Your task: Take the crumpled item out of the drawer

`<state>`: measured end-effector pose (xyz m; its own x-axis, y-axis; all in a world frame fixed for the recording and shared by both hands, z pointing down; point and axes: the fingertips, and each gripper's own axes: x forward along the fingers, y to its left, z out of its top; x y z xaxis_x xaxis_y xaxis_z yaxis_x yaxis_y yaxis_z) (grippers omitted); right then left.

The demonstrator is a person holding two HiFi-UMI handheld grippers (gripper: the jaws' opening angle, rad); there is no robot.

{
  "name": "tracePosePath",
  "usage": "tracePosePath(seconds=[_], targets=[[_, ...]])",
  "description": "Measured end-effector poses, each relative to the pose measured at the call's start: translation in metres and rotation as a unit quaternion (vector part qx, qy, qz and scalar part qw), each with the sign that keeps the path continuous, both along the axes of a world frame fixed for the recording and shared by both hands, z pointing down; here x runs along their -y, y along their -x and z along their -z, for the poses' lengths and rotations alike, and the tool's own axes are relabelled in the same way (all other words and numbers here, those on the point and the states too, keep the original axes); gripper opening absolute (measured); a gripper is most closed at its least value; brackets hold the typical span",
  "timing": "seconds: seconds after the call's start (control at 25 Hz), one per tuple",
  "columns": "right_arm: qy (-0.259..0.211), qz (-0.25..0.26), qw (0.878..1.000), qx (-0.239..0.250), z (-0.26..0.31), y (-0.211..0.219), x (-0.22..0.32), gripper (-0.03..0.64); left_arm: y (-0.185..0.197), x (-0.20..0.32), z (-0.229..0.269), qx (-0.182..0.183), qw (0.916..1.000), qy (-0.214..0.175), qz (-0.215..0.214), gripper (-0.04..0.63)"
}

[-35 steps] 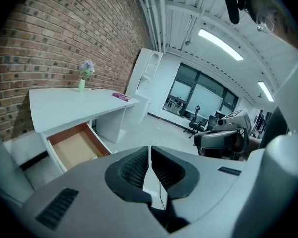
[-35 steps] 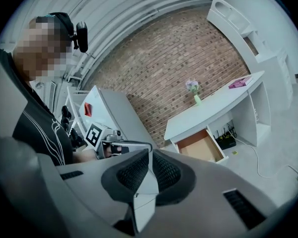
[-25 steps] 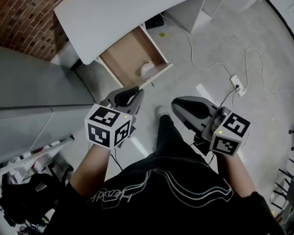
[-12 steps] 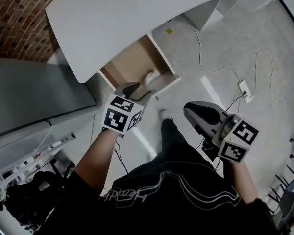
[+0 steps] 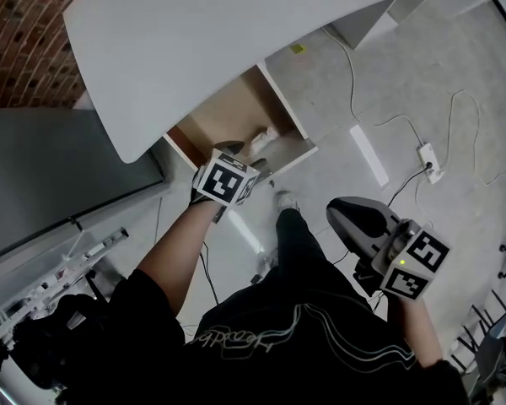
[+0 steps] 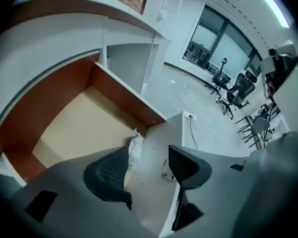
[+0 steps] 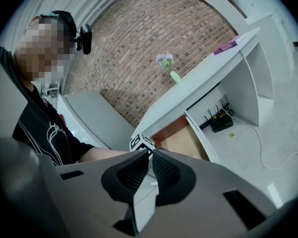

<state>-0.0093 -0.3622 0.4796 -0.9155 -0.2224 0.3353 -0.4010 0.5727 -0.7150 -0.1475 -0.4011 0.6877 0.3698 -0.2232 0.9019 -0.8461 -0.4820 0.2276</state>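
Note:
A white desk has a wooden drawer [image 5: 288,115] pulled open. The crumpled white item [image 5: 261,137] lies in it against the inside of the front panel. My left gripper [image 5: 231,149] hovers over the drawer's front edge. In the left gripper view its jaws [image 6: 148,163] are opening, and the crumpled item [image 6: 135,148] sits just past the left fingertip [image 6: 120,158], untouched. The drawer's brown side wall [image 6: 123,96] runs beyond it. My right gripper [image 5: 347,218] hangs low at the right, away from the drawer, with its jaws [image 7: 150,158] together and nothing in them.
The white desk top [image 5: 202,32] overhangs the drawer's back. A grey cabinet [image 5: 59,175] stands at the left. Cables and a power strip [image 5: 427,156] lie on the floor at the right, near a white strip [image 5: 368,154]. Office chairs [image 6: 237,90] stand far off.
My left gripper has moved forward and up from beside my body to the drawer's front edge. The right gripper has drifted down and to the right.

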Motion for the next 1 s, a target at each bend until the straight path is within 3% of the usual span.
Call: tracePosePath(seconds=[0.4,0.6,0.8,1.0], targets=[[0.036,-0.001,0.999,-0.002,-0.051,-0.004,-0.001,0.054,0.015,0.015,-0.088,0.048,0.9975,0.044,-0.026,0.256],[0.049,-0.002,0.999,0.000,-0.062,-0.003,0.001,0.054,0.009,0.013,-0.108,0.037,0.9964,0.073,-0.023,0.252],[0.054,0.003,0.999,-0.004,-0.071,-0.003,0.000,0.054,0.015,0.017,-0.120,0.053,0.9963,0.063,-0.023,0.160],[0.052,0.002,0.999,-0.003,-0.072,-0.001,0.004,0.054,0.008,0.016,-0.121,0.032,0.9973,0.064,-0.016,0.122]])
